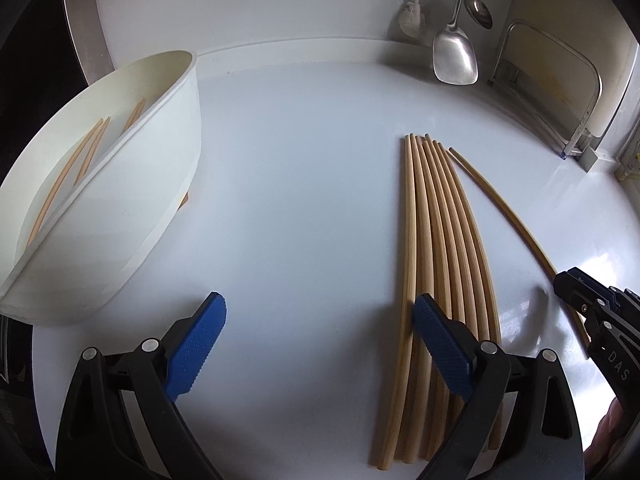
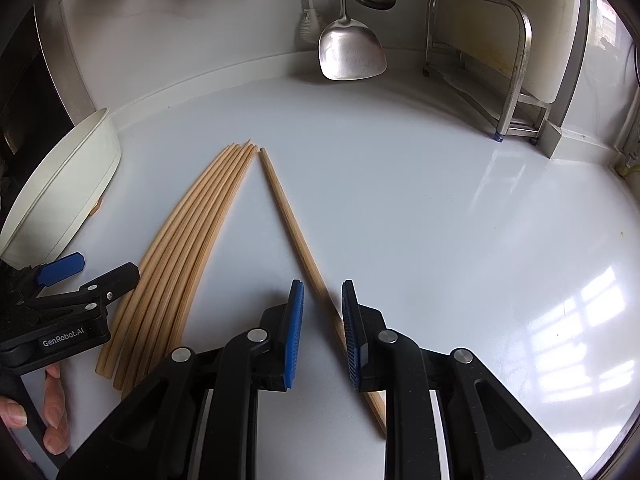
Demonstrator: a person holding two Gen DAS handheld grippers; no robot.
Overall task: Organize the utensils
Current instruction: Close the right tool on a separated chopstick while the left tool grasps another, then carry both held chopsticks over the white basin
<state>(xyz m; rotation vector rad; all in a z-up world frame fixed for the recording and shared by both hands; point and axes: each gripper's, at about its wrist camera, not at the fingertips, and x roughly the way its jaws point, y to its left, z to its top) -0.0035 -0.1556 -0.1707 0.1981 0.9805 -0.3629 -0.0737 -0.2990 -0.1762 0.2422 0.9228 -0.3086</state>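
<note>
Blue ribbed pads on your right gripper stood narrowly apart, straddling the single pale wooden chopstick that lay by itself on the glossy white counter; the pads showed a gap on both sides, so nothing was yet pinched. Your left gripper hung wide and empty beside it, one pad poised over the near ends of the bundle of pale wooden chopsticks, apparently without gripping them. To take the lone stick cleanly, you would have done well to centre it between the pads, settle low onto the counter, and close squarely across the shaft, since a round stick tends to roll or swivel when caught off-centre. The bundle lay just beside the loner, tips nearly meeting. Well off to the left waited the white oval plastic holder, a few chopsticks already in its compartments, the likely destination. A steel spatula hung at the back wall.
</note>
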